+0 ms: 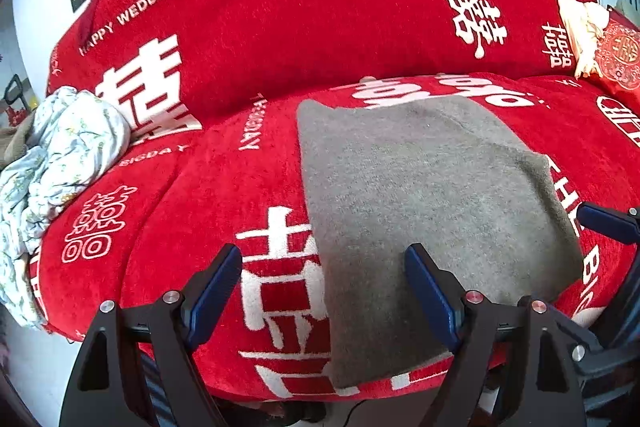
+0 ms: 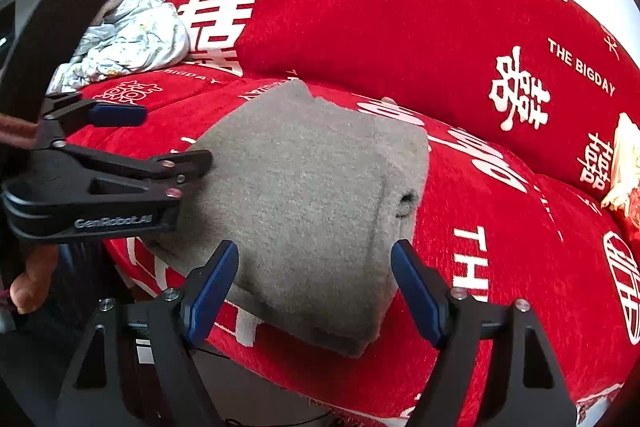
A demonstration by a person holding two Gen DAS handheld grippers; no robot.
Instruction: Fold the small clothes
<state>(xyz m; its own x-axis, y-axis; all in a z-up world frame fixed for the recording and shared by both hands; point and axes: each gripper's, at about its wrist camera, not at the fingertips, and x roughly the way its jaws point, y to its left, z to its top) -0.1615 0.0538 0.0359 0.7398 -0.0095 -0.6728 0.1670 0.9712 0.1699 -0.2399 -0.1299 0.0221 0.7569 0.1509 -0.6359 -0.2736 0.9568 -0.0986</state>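
A grey knit garment (image 1: 432, 211) lies folded flat on the red sofa seat (image 1: 192, 211); it also shows in the right wrist view (image 2: 304, 203) with a folded layer along its right side. My left gripper (image 1: 324, 259) is open over the garment's near left edge, holding nothing. It also shows in the right wrist view (image 2: 176, 135), at the garment's left edge. My right gripper (image 2: 314, 255) is open at the garment's near edge, empty. One of its blue fingers (image 1: 608, 223) shows at the right of the left wrist view.
A crumpled pale floral cloth (image 1: 52, 163) lies on the sofa's left end, also in the right wrist view (image 2: 132, 39). The red backrest (image 1: 320, 27) rises behind. A cream and red cushion (image 1: 600, 43) sits at the far right.
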